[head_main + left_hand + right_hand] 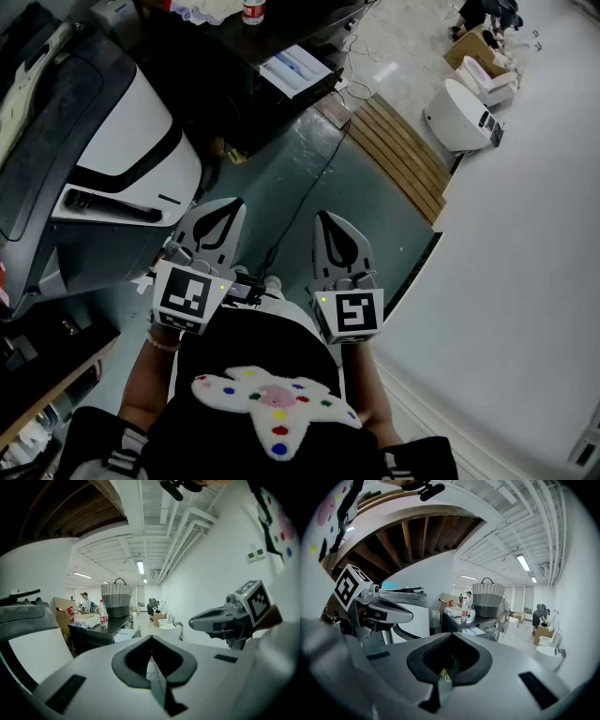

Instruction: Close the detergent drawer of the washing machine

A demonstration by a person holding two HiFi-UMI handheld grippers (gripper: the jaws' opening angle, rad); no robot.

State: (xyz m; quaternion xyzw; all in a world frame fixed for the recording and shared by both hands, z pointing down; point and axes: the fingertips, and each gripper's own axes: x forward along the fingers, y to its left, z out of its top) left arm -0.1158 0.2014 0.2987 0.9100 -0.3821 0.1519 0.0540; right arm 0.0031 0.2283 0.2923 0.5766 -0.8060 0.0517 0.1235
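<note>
Washing machine cropped at left edge.

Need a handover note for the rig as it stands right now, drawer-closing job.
Left gripper: shut, empty, held out in front of the person.
Right gripper: shut, empty, alongside it.
White-and-black washing machine: to the left of both grippers, neither touching it. Its detergent drawer can't be made out in any view.
Done: nothing that shows.
Left: find the drawer, reach it and, if it is open, push it shut.

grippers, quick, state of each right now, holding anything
Left gripper: jaws closed, holding nothing.
Right gripper: jaws closed, holding nothing.
</note>
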